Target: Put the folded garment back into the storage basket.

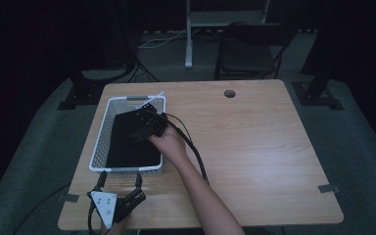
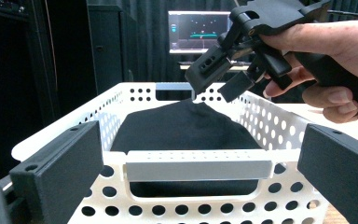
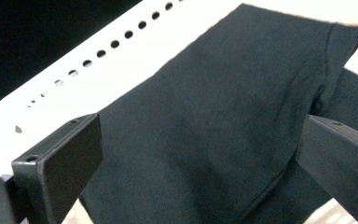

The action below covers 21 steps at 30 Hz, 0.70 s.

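Left tongs [image 1: 120, 182] agape beside basket [image 1: 127, 169] rim

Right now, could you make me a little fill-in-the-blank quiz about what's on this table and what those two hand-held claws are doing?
1. The black cloth lies inside a white perforated ____.
2. The right gripper is poised over the cloth with its jaws ____.
3. The left gripper sits at the basket's near end, facing its ____ handle.
4. The basket rests on a ____ table.

Missing words: basket; open; grey; wooden
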### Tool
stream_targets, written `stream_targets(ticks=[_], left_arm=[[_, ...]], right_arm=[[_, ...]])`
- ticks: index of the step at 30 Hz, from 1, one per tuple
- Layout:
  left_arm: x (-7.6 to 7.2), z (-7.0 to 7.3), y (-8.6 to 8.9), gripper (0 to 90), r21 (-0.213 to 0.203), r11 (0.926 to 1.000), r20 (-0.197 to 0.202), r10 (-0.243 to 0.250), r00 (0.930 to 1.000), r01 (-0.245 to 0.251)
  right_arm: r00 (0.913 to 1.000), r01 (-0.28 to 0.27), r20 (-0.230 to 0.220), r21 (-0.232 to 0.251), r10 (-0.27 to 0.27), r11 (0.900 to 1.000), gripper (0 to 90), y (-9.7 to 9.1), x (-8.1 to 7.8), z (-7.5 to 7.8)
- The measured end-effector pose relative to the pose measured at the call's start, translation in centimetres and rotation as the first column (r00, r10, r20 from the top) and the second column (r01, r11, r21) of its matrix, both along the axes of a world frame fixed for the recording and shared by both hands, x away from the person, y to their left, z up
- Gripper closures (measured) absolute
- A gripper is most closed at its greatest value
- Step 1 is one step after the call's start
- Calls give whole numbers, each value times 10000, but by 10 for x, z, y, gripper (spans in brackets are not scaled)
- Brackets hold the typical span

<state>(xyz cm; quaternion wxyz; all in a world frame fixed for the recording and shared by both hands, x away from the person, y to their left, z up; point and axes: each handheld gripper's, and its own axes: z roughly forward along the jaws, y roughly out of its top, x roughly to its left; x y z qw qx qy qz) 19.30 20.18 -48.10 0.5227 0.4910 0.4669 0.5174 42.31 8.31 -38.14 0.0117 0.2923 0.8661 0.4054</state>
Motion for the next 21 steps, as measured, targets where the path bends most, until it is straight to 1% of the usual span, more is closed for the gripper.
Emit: stream_targets(ticks=[2, 3, 4, 5, 7, 9, 12, 16, 18, 20, 21], left_arm=[[0, 0, 0, 13, 1, 10000, 1, -1, 10000, 1], [0, 0, 0, 13, 0, 10000, -2, 0, 10000, 0], [0, 0, 0, 13, -3, 10000, -5, -1, 10000, 1], [0, 0, 0, 14, -4, 10000, -3, 0, 10000, 0], [0, 0, 0, 14, 4, 10000, -14, 2, 10000, -2], [0, 0, 0, 13, 9, 10000, -22, 2, 10000, -2], [0, 0, 0, 13, 11, 10000, -18, 1, 10000, -1], [0, 0, 0, 13, 9, 10000, -24, 1, 10000, 0], [0, 0, 0, 13, 11, 10000, -27, 2, 10000, -2], [0, 0, 0, 13, 12, 10000, -24, 1, 10000, -1], [0, 0, 0, 13, 11, 10000, -25, 1, 10000, -1]], right_arm=[[9998, -19, 206, 182, 15, 9998, 3, -2, -3, 1], [9994, -83, 335, 359, 71, 9993, 4, -4, -5, 2], [9986, -75, 527, 463, 51, 9989, 4, -5, -6, 2], [9973, -129, 729, 528, 90, 9985, 4, -6, -8, 2], [9949, -327, 978, 668, 261, 9972, 4, -7, -11, 1], [9934, -396, 1098, 682, 319, 9969, 4, -8, -13, 0], [9922, -358, 1223, 937, 242, 9950, 5, -11, -15, 1], [9863, -617, 1603, 1344, 398, 9890, 5, -14, -19, 2], [9831, -874, 1732, 1564, 598, 9838, 4, -15, -21, 2], [9770, -955, 2043, 1656, 606, 9816, 4, -15, -25, 2], [9744, -1008, 2162, 1786, 609, 9788, 4, -16, -25, 2]])
